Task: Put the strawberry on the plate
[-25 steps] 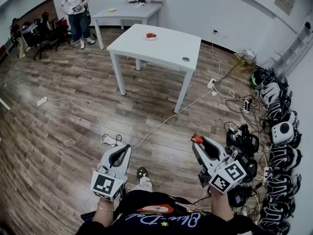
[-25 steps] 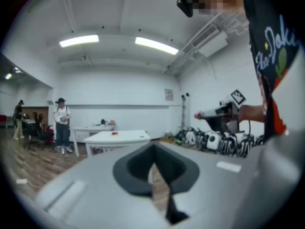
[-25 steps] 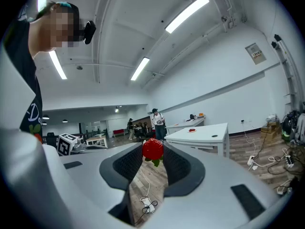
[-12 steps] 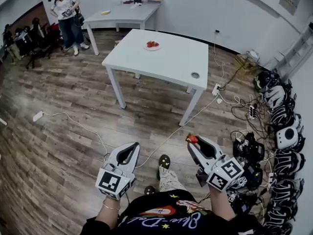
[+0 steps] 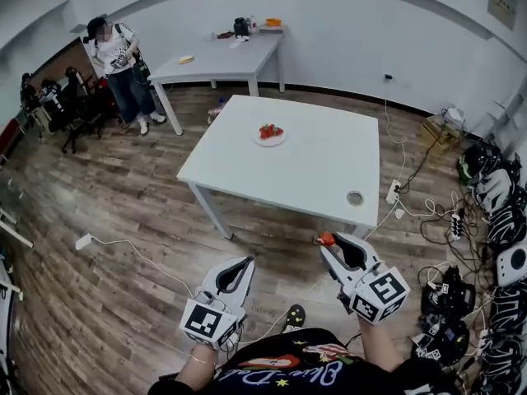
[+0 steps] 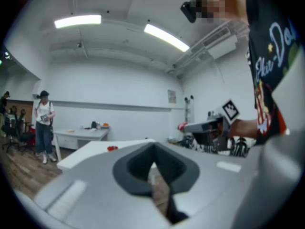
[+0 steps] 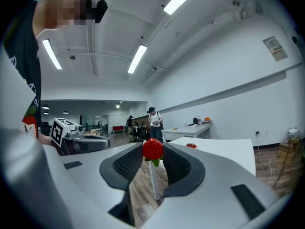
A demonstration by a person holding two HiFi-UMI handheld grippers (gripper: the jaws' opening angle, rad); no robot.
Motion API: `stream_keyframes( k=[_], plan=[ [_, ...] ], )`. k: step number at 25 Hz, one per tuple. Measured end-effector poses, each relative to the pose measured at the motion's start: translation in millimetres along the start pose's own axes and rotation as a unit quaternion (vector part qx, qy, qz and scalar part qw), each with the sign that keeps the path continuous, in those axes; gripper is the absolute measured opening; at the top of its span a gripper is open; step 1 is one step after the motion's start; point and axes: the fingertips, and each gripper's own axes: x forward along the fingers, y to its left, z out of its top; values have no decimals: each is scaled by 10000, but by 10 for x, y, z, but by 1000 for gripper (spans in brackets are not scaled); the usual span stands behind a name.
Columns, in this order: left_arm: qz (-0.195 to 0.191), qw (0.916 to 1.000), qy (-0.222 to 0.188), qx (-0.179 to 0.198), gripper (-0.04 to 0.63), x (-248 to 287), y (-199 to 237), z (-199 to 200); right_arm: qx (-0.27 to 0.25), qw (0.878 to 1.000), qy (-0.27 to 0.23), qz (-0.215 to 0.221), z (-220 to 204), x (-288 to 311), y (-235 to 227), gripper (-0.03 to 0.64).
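Bright, even indoor light, with strong fisheye bending in every view.

Long ceiling tubes (image 6: 77, 21) light the room from above, so the white desk (image 5: 313, 171) shows pale and washed out, and shadows on the wood floor (image 5: 123, 196) are faint. Walls and floor curve toward the edges, and both gripper views darken to black at the corners. Close to the lens the left gripper (image 6: 153, 149) is soft and out of focus, while the strawberry (image 7: 153, 149) is fairly sharp.
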Motion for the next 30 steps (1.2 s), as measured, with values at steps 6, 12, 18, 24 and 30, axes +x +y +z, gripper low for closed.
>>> stream_keyframes(
  k=[6,12,18,24,30],
  plan=[
    [136,9996,198,-133,-2,766,581,-120,109,9993,80,342,96,883,-614,141],
    [6,9999,109,-108,-2,1491,1384,-185,-111,9991,261,302,128,1807,-1134,141],
    [-367,9993,-4,78,-2,2373,2357,-144,-364,9961,797,36,109,3014,-1836,141],
    [-812,9964,53,223,-2,2972,3137,-91,-268,9830,1814,106,-342,4139,-2313,141],
    [-930,9950,341,99,-2,3293,3736,-258,-284,9546,2962,139,-953,4843,-2720,141]
  ],
)
